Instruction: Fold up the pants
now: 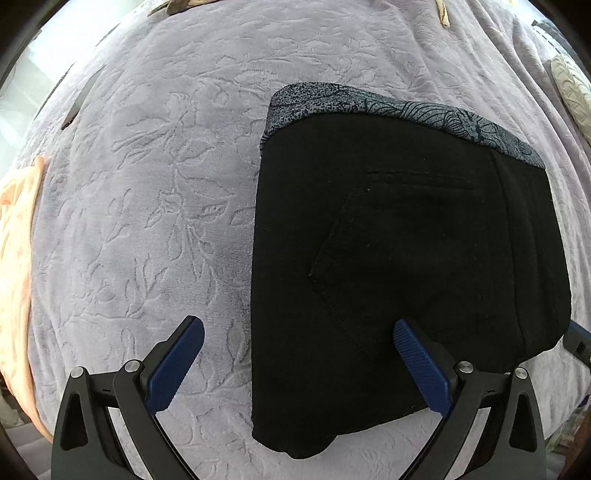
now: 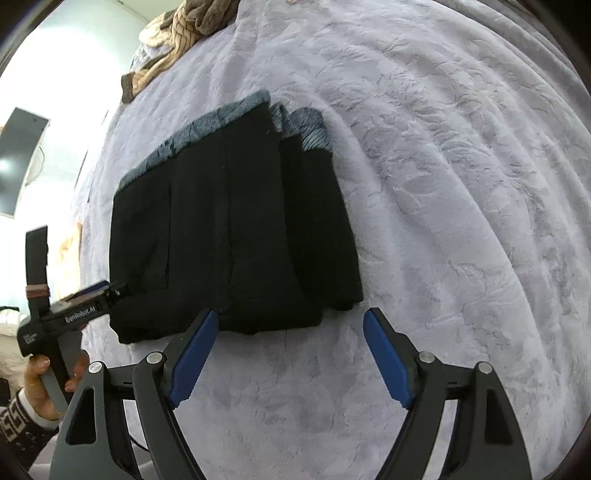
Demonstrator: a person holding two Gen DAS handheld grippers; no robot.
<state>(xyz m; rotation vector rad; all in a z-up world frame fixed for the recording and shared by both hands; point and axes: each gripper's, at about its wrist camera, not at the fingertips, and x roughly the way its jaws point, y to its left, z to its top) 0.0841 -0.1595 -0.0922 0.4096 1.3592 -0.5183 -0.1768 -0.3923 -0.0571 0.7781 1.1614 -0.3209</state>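
The black pants [image 1: 406, 266] lie folded into a compact rectangle on the lilac blanket [image 1: 147, 184], with a grey patterned lining along the far edge. My left gripper [image 1: 299, 328] is open and empty above the near left edge of the pants. In the right wrist view the pants [image 2: 229, 236] lie flat in stacked layers. My right gripper [image 2: 290, 321] is open and empty just in front of their near right corner. The left gripper also shows in the right wrist view [image 2: 110, 290], held in a hand at the pants' left side.
A peach cloth [image 1: 16, 258] lies at the left edge of the blanket. A brown and tan knit throw [image 2: 177, 33] is bunched at the far end. A patterned cushion [image 1: 570, 92] sits at the far right. A dark screen [image 2: 18, 155] hangs on the wall.
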